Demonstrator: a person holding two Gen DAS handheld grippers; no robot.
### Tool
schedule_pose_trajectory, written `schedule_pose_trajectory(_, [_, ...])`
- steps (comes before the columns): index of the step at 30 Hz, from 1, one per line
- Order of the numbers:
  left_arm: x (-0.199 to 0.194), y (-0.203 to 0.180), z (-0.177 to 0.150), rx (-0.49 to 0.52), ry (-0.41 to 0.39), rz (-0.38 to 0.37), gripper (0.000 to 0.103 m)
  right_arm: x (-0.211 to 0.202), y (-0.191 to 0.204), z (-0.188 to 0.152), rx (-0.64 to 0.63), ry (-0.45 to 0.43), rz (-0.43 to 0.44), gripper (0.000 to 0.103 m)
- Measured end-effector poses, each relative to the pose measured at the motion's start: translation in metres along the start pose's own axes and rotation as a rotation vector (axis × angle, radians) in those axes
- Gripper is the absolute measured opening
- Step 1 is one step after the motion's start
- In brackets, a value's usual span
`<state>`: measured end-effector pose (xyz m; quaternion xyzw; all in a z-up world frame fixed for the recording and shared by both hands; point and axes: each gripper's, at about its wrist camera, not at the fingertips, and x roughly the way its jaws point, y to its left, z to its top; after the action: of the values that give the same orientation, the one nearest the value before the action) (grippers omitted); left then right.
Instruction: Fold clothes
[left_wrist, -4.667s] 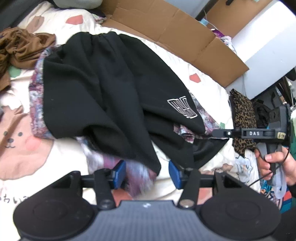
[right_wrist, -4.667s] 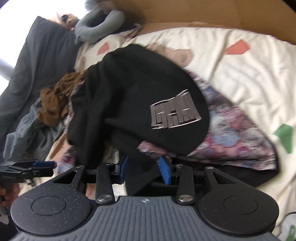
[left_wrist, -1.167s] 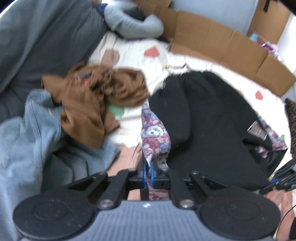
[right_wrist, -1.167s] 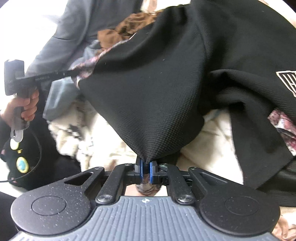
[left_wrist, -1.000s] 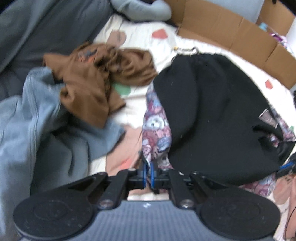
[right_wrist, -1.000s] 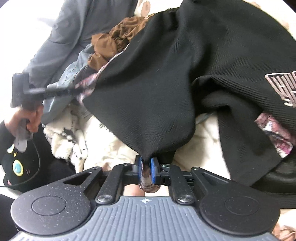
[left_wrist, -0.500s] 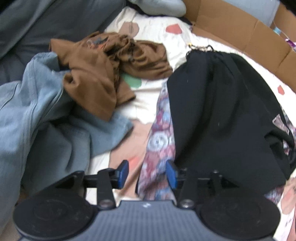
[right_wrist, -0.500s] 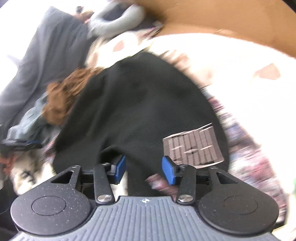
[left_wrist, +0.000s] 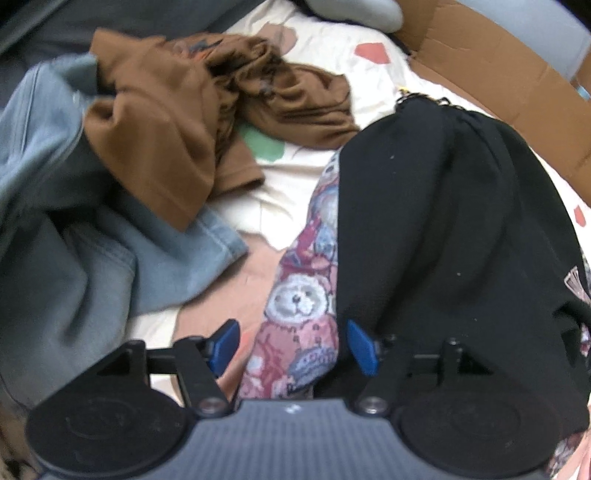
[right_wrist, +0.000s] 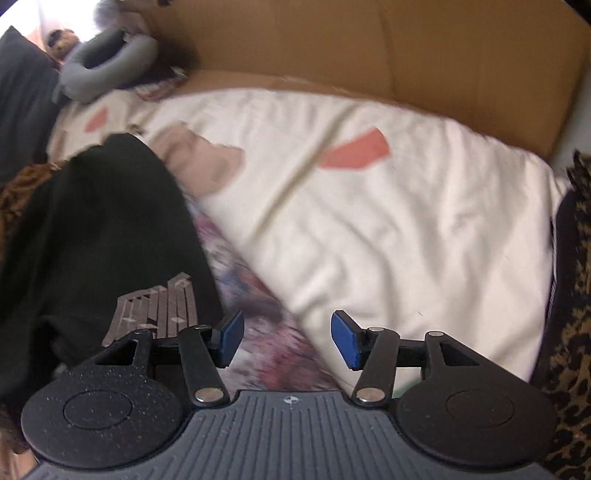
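A black garment (left_wrist: 443, 236) with a pale printed logo (right_wrist: 162, 306) lies folded on the bed over a patterned bear-print garment (left_wrist: 303, 302). My left gripper (left_wrist: 291, 343) hovers low over the near edge of both; its jaws are opening, the bear-print cloth lies between the blue pads (left_wrist: 360, 345) untouched by them. My right gripper (right_wrist: 286, 338) is over the far edge of the pile, where the patterned cloth (right_wrist: 266, 332) meets the sheet. Its jaws are opening too and grip nothing.
A crumpled brown garment (left_wrist: 177, 110) and blue-grey denim (left_wrist: 85, 266) lie left of the pile. The cream bedsheet (right_wrist: 369, 221) with coloured patches spreads to the right. Cardboard (right_wrist: 369, 48) lines the far side. A grey pillow (right_wrist: 107, 62) and a leopard-print cloth (right_wrist: 572, 332) sit at the edges.
Both grippers let go of the garment corners and opened. The left one sank toward the pile. The right one swung across to the pile's far edge, facing the bare sheet.
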<state>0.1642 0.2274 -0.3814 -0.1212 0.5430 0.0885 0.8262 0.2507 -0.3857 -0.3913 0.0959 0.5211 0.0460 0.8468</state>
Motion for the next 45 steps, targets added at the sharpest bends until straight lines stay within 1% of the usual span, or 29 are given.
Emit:
schedule_pose_trajectory(3, [0.005, 0.004, -0.005, -0.043, 0.013, -0.032, 0.063, 0.009, -0.013, -0.008, 0.023, 0.04, -0.017, 0.059])
schedule_pose_trajectory(4, [0.006, 0.005, -0.006, -0.054, 0.019, -0.04, 0.062, 0.011, -0.012, -0.011, 0.018, 0.054, -0.019, 0.059])
schedule_pose_trajectory(6, [0.009, 0.005, -0.009, -0.069, 0.034, -0.057, 0.054, 0.013, -0.011, -0.017, 0.008, 0.082, -0.023, 0.056])
schedule_pose_trajectory(7, [0.01, 0.005, -0.01, -0.07, 0.042, -0.062, 0.05, 0.014, -0.01, -0.02, 0.003, 0.096, -0.025, 0.046])
schedule_pose_trajectory(8, [0.011, 0.004, -0.011, -0.07, 0.05, -0.067, 0.043, 0.015, -0.009, -0.023, -0.003, 0.109, -0.027, 0.04])
schedule_pose_trajectory(9, [0.011, 0.003, -0.012, -0.065, 0.057, -0.069, 0.031, 0.013, -0.006, -0.024, -0.02, 0.114, -0.035, 0.026])
schedule_pose_trajectory(10, [0.011, 0.002, -0.014, -0.061, 0.063, -0.071, 0.022, 0.011, -0.003, -0.026, -0.038, 0.119, -0.042, 0.016])
schedule_pose_trajectory(11, [0.01, 0.002, -0.015, -0.057, 0.065, -0.072, 0.012, 0.01, 0.0, -0.028, -0.055, 0.124, -0.05, 0.01])
schedule_pose_trajectory(12, [0.009, 0.001, -0.016, -0.053, 0.067, -0.074, 0.011, 0.008, 0.003, -0.03, -0.072, 0.129, -0.057, 0.004])
schedule_pose_trajectory(13, [0.006, 0.0, -0.017, -0.053, 0.066, -0.077, 0.009, 0.005, 0.003, -0.03, -0.075, 0.133, -0.056, 0.001])
schedule_pose_trajectory(15, [-0.001, -0.001, -0.019, -0.049, 0.064, -0.084, 0.007, -0.003, 0.005, -0.03, -0.09, 0.133, -0.059, 0.001])
schedule_pose_trajectory(20, [-0.018, -0.009, -0.02, -0.016, 0.068, -0.106, 0.006, -0.031, 0.005, -0.033, -0.114, 0.13, -0.072, 0.0])
schedule_pose_trajectory(23, [-0.029, -0.013, -0.02, -0.007, 0.071, -0.125, 0.006, -0.05, -0.001, -0.036, -0.108, 0.141, -0.084, 0.0])
schedule_pose_trajectory(27, [-0.041, -0.019, -0.021, 0.006, 0.078, -0.155, 0.006, -0.078, -0.01, -0.045, -0.092, 0.132, -0.107, 0.0])
schedule_pose_trajectory(30, [-0.052, -0.026, -0.025, 0.024, 0.092, -0.18, 0.006, -0.097, -0.02, -0.052, -0.072, 0.127, -0.14, 0.0])
schedule_pose_trajectory(33, [-0.059, -0.031, -0.032, 0.05, 0.11, -0.199, 0.006, -0.113, -0.033, -0.059, -0.043, 0.141, -0.161, 0.0])
schedule_pose_trajectory(38, [-0.065, -0.032, -0.049, 0.067, 0.153, -0.204, 0.006, -0.132, -0.048, -0.073, -0.007, 0.199, -0.193, 0.0])
schedule_pose_trajectory(45, [-0.069, -0.028, -0.071, 0.072, 0.21, -0.18, 0.005, -0.147, -0.057, -0.104, 0.05, 0.284, -0.191, 0.0])
